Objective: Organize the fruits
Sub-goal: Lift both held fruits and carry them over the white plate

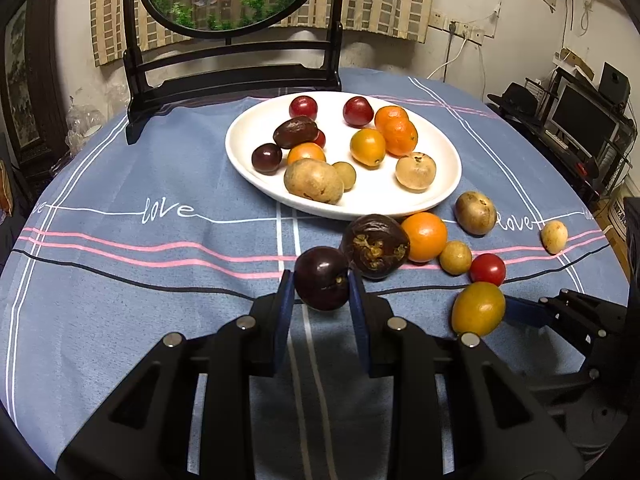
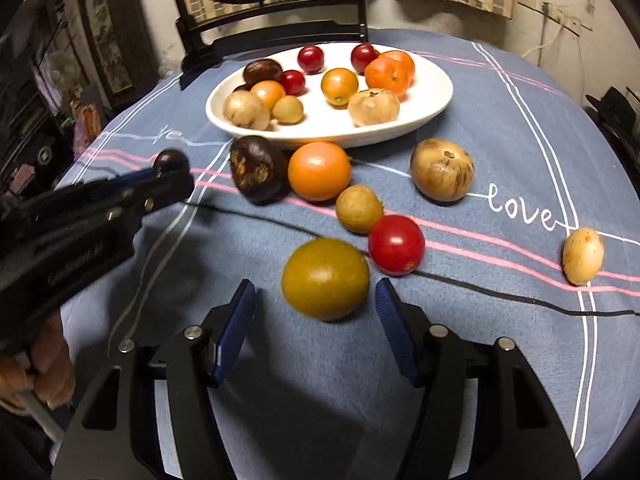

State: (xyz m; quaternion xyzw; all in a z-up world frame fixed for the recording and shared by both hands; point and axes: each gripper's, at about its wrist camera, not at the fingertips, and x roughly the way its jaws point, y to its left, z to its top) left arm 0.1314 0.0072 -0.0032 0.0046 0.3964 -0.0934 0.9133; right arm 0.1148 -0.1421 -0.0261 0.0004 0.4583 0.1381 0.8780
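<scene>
1. Between the blue pads of the left gripper (image 1: 320, 300) sits a dark purple fruit (image 1: 322, 278), clenched from both sides and apparently raised off the tabletop (image 1: 120, 280), presumably so it can be carried to the white plate (image 1: 448, 184) farther back.
2. Over on the right, the right gripper (image 2: 316, 312) has its fingers (image 2: 236, 320) spread wide on either side of a yellow-green fruit (image 2: 325, 278), touching nothing; my guess is that it is lining up to grasp it.
3. Most fruits already lie on the plate, so the sorting looks more than half done.
4. Loose on the cloth, just in front of the plate, are a wrinkled dark fruit (image 2: 258, 170), an orange fruit (image 2: 319, 171), a brown fruit (image 2: 441, 170), a small tan fruit (image 2: 359, 208) and a red tomato (image 2: 396, 244); a pale fruit (image 2: 583, 255) lies well apart to the right.
5. Woven script on the tablecloth reads "love" (image 2: 520, 208). Lettering on the left gripper's body is too blurred to read.
</scene>
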